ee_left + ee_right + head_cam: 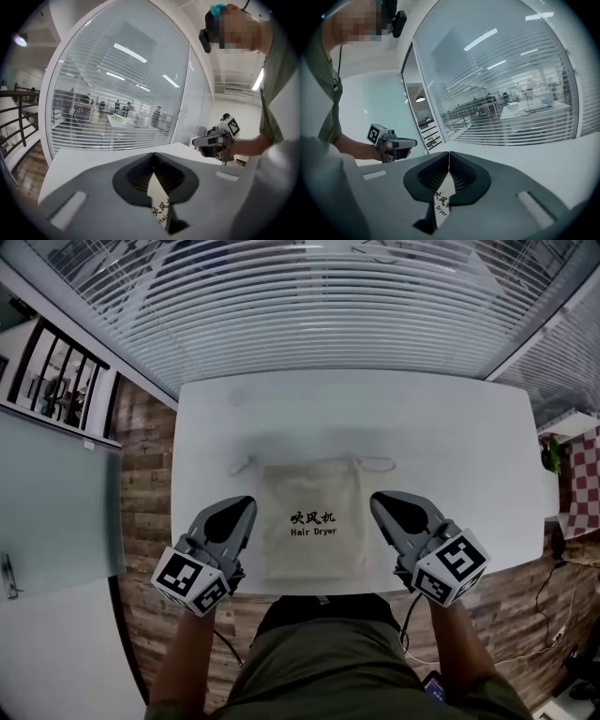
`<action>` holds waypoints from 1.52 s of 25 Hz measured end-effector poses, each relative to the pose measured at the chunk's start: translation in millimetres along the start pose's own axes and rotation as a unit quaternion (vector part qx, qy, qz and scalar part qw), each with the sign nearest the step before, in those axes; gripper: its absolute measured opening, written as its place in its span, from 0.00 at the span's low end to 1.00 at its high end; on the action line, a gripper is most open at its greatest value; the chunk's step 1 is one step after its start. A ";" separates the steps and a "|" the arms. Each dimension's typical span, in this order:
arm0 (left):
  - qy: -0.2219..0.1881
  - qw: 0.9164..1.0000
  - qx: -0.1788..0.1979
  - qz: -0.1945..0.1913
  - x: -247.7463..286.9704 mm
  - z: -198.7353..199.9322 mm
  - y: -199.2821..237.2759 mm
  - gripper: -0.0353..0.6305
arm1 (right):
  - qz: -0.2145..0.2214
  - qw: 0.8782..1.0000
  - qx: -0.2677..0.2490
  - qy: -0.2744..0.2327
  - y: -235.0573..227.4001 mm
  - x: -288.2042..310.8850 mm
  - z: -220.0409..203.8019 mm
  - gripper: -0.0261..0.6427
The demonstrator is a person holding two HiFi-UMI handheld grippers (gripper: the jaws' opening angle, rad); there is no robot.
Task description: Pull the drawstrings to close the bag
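A beige drawstring bag printed "Hair Dryer" lies flat in the middle of the white table. Its mouth faces the far side, with one cord loop trailing left and another trailing right. My left gripper hovers at the bag's left edge, jaws together and empty. My right gripper hovers at the bag's right edge, also shut with nothing in it. In the left gripper view the bag's print shows below the closed jaws. The right gripper view shows the same under its closed tips.
A glass wall with white blinds runs just beyond the table's far edge. Wood floor lies left and right of the table. The person's lap is at the near edge. A railing stands at the far left.
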State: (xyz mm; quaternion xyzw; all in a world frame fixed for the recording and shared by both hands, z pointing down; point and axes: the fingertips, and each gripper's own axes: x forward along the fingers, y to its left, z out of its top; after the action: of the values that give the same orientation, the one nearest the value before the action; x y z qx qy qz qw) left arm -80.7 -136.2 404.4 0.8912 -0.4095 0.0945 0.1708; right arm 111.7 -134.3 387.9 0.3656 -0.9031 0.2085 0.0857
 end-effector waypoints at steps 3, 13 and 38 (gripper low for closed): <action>0.008 1.000 0.002 0.018 8.8 -6.7 6.5 0.06 | 0.006 1.000 0.000 0.006 -15.0 6.7 -5.8 0.06; 0.041 0.996 -0.001 0.077 28.2 -59.6 64.8 0.06 | -0.015 0.998 -0.027 0.059 -67.4 37.9 -53.4 0.06; 0.298 0.918 0.257 0.038 67.9 -161.7 180.3 0.20 | -0.138 0.951 -0.165 0.224 -177.3 60.4 -135.6 0.22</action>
State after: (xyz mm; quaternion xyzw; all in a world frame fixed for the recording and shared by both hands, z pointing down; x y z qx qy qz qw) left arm -178.8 -231.1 615.7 0.8185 -0.3352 0.4643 0.0464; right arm 192.0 -227.0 583.9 0.4115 -0.8232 0.1190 0.3727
